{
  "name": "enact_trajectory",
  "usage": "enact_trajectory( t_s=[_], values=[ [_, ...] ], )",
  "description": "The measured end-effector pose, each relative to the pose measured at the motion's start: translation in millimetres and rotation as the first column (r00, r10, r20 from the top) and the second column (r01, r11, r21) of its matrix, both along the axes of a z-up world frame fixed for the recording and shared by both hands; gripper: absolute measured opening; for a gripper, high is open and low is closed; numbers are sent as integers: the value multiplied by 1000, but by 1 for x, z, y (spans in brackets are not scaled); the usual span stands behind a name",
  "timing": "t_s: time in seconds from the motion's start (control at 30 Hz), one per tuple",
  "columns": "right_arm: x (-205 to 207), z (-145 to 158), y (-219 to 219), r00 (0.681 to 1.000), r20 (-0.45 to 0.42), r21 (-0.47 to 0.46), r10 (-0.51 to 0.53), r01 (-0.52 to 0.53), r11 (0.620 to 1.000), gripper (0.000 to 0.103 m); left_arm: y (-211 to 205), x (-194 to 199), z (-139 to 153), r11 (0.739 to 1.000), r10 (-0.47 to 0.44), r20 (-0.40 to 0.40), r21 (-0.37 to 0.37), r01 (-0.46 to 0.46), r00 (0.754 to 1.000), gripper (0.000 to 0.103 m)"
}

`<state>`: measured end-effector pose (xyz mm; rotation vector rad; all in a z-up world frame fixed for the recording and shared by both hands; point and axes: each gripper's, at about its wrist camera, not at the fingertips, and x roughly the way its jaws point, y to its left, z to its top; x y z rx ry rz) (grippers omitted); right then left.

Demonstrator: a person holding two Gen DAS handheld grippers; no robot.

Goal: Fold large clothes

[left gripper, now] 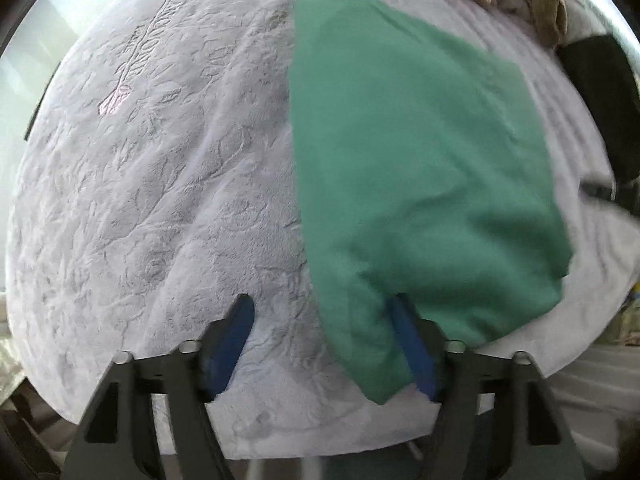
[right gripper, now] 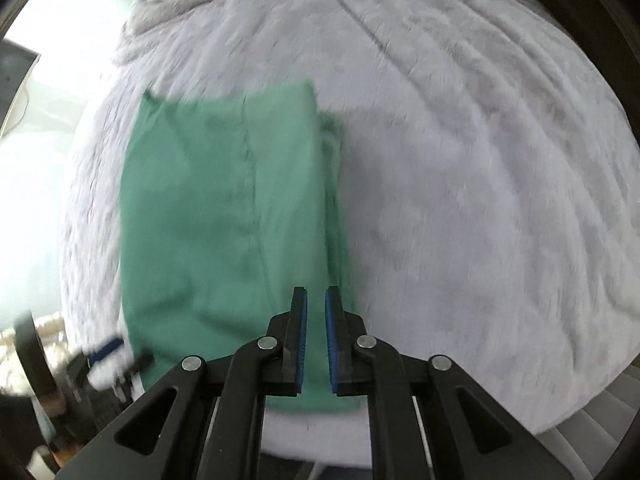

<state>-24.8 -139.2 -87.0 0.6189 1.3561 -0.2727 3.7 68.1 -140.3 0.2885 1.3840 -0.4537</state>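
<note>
A plain green garment (left gripper: 416, 184) lies on a pale lilac embossed blanket (left gripper: 160, 200); the jaws carry blue pads (right gripper: 301, 340).

A plush lavender blanket (right gripper: 480, 160) covers the bed, with bright daylight washing in from the left

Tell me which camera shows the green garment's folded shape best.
Right wrist: the green garment appears nearly whole, a rectangle with layered right edge. Left wrist shows it closer, its near corner running between the open left gripper.
</note>
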Motion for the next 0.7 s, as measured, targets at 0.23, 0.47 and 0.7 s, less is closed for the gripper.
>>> enact_trajectory(
  t_s=[0.23, 0.47, 0.7],
  values=[
    [44, -23, -29, 999, 30, 73, -37, 35, 997, 10, 3, -1, -2, 999, 35, -28, -2, -36, 999, 73],
    [64, -53, -45, 995, 38, 198, -87, 78, 977, 35, 10, -5, 11, 997, 78, -12, -21, -78, 997, 73],
    [68, -48, -50, 996, 64, 188, -56, 43, 981, 14, 28, -3, 15, 993, 118, -1, -23, -118, 993, 73]
  ],
)
